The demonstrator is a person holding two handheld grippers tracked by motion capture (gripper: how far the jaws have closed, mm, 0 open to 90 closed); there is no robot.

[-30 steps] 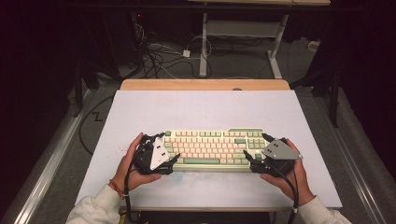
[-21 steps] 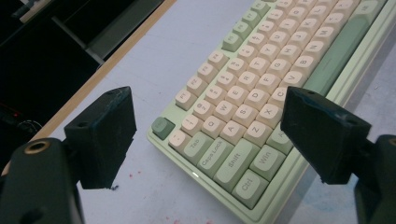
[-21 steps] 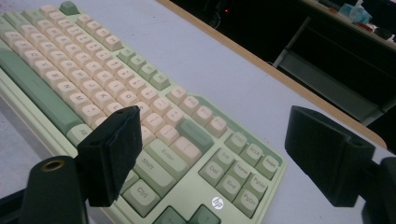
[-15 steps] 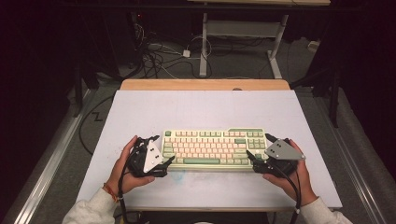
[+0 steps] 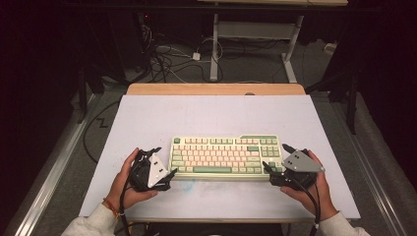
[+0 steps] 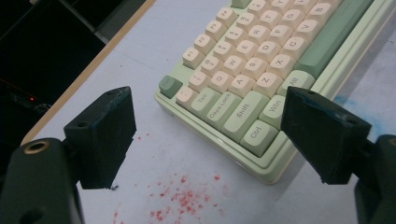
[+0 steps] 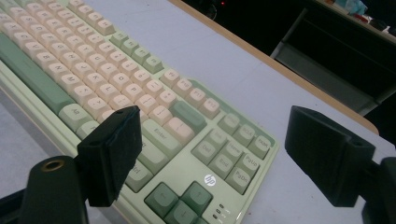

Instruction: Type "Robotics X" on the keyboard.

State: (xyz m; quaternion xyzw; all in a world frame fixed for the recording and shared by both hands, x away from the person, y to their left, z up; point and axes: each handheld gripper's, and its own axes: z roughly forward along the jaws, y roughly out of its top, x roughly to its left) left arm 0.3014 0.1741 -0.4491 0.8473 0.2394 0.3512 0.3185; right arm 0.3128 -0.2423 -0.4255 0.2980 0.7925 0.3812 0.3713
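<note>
Now | keyboard (image 5: 223, 156) on table (image 5: 216, 113) | left gripper (image 5: 164, 164), right gripper (image 5: 275, 160): jaws apart, flanking it

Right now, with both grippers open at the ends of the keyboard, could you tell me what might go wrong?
1. The left gripper straddles only the keyboard corner; closing there may press the Ctrl key.
2. The right gripper is over the arrow keys and may hit keycaps rather than the case.

Your black left gripper (image 5: 164, 164) and right gripper (image 5: 275, 160) carry grey three-cornered plates and black cables, and your sleeves (image 5: 88, 223) are pale.
</note>
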